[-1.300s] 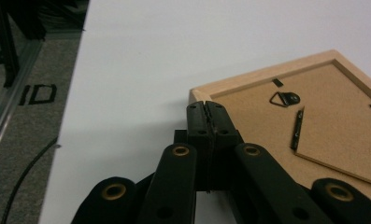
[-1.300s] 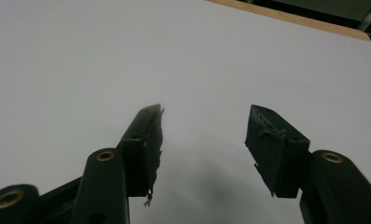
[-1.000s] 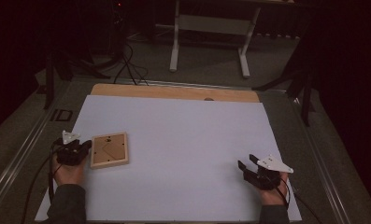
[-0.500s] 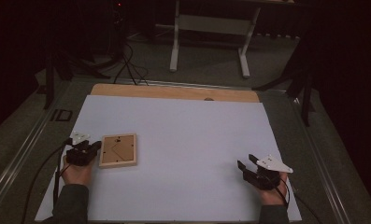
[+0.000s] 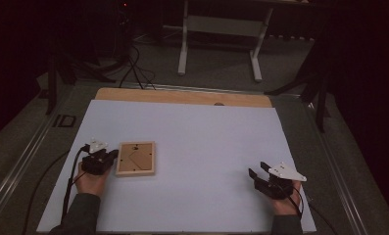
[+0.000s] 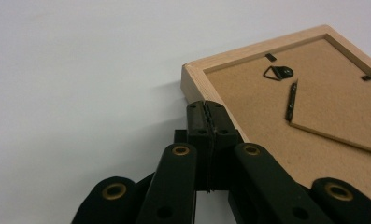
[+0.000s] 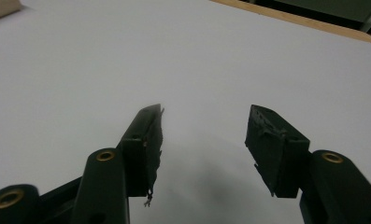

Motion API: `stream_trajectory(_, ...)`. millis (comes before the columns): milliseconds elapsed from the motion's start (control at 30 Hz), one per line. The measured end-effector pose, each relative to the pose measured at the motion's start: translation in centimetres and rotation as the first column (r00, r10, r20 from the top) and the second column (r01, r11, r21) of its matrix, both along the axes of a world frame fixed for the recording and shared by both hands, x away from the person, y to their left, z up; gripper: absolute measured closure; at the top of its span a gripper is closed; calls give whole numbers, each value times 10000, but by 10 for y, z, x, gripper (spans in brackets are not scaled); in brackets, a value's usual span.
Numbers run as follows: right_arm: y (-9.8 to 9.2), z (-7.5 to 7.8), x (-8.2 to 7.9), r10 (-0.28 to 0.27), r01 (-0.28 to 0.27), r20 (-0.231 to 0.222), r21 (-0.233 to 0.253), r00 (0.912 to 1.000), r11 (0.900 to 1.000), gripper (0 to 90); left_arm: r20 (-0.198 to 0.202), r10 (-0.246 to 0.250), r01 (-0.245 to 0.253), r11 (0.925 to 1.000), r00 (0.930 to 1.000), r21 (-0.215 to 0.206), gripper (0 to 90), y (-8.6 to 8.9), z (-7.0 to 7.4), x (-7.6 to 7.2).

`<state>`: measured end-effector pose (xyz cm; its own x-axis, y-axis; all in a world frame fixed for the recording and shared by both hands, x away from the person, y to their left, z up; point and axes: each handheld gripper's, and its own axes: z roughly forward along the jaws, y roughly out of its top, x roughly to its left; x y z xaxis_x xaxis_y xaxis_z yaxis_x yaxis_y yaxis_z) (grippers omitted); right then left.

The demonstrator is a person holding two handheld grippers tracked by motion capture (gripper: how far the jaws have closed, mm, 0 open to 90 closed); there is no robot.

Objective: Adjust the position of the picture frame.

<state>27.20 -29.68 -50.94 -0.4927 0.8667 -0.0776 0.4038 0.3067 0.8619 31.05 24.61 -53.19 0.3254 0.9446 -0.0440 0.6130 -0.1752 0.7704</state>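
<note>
A dim lab or studio: a white sheet (image 5: 192, 147) covers a wooden table (image 5: 182, 96) mid-frame, with cables (image 5: 133, 68) and stand legs (image 5: 219, 49) on grey carpet at the top.

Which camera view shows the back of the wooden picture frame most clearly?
The left gripper view: the wooden picture frame is close, with its backing board, hanger and clips plain, beside the shut left gripper. The high view shows it whole but small on the white table cover. The right gripper view catches a corner at most.
</note>
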Motion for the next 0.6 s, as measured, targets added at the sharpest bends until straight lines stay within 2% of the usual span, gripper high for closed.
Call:
stream_trajectory(167,0,0,0,-22,22,9,34,10000,10000,451,-23,-502,503,9987,9987,62,898,-20,1,2)
stream_trajectory(300,0,0,0,6,-6,-1,40,10000,10000,451,27,-744,744,9972,9972,52,898,-30,2,2)
stream_trajectory(600,4,1,1,41,-41,-11,106,10000,9999,453,104,-1509,1510,9885,9885,-59,898,-73,1,7)
